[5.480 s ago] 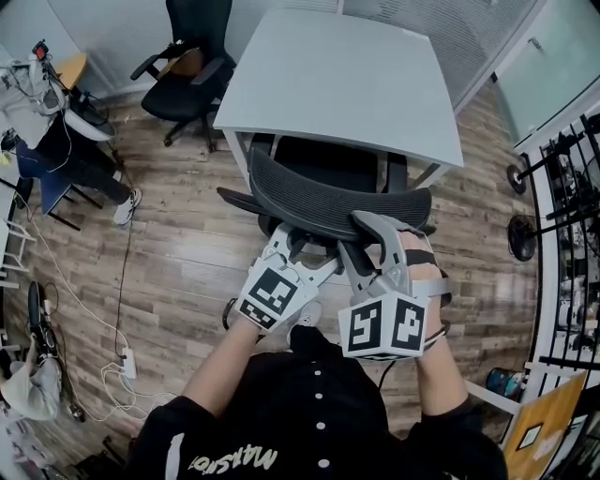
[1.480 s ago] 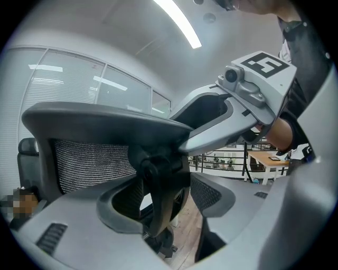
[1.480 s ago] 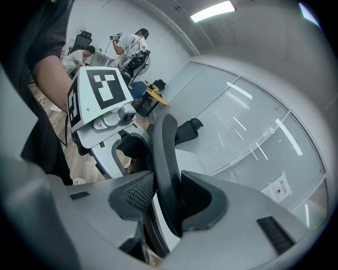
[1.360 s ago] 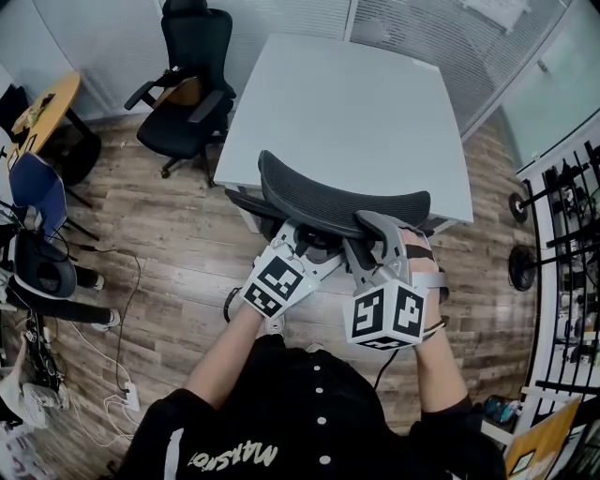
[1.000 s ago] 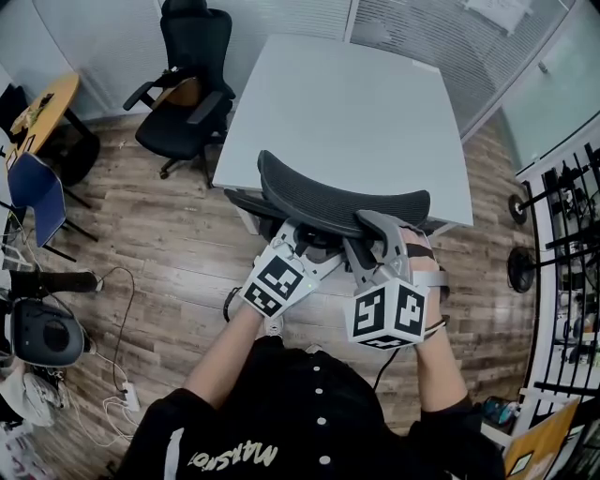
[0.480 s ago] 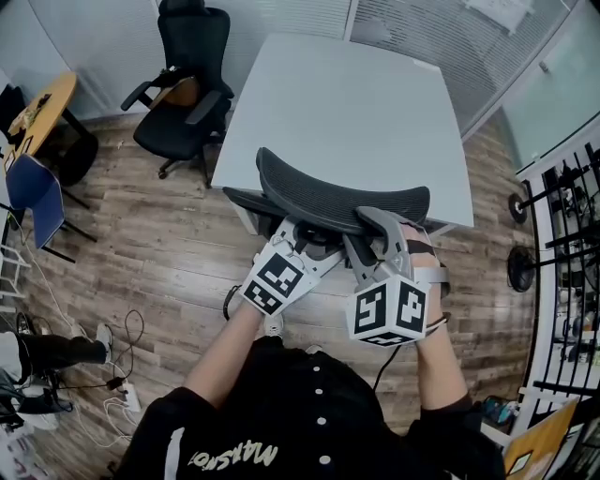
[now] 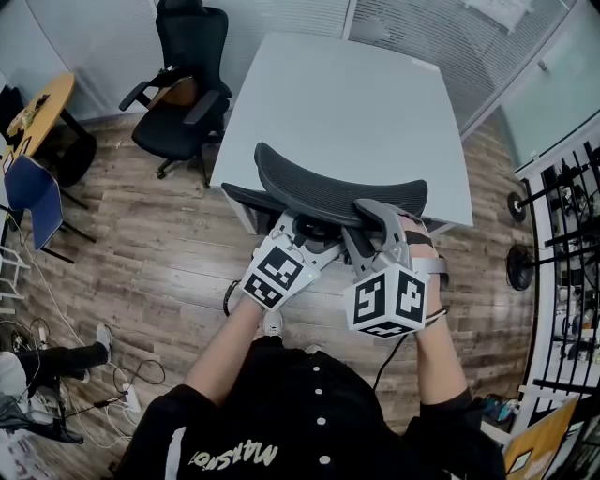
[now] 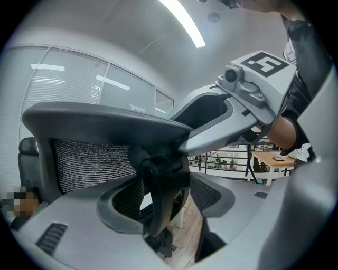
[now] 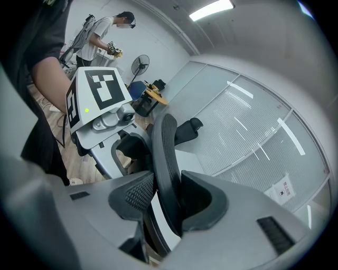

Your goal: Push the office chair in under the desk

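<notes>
black mesh back of the office chair point(image 7: 337, 192) sits mid-frame, its top rim over the near edge of the white desk point(image 7: 347, 103), seat out of sight below. the left gripper point(image 7: 298, 234) is clamped on the chair's back bracket, the right gripper point(image 7: 370, 220) on the mesh rim. a harder shove could jam the back or arms against the desk edge, or slip the jaws off the curved rim. the floor point(image 7: 169, 253) is wood planks, with a spare chair point(image 7: 183, 84) at upper left and a glass wall point(image 7: 422, 28) along the top.

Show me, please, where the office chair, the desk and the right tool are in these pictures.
office chair point(image 7: 337, 194): head view, on the mesh backrest's top.
desk point(image 7: 347, 103): head view, on the bare white top.
right tool point(image 9: 168, 196): right gripper view, midway between its jaws, which clamp the backrest.
</notes>
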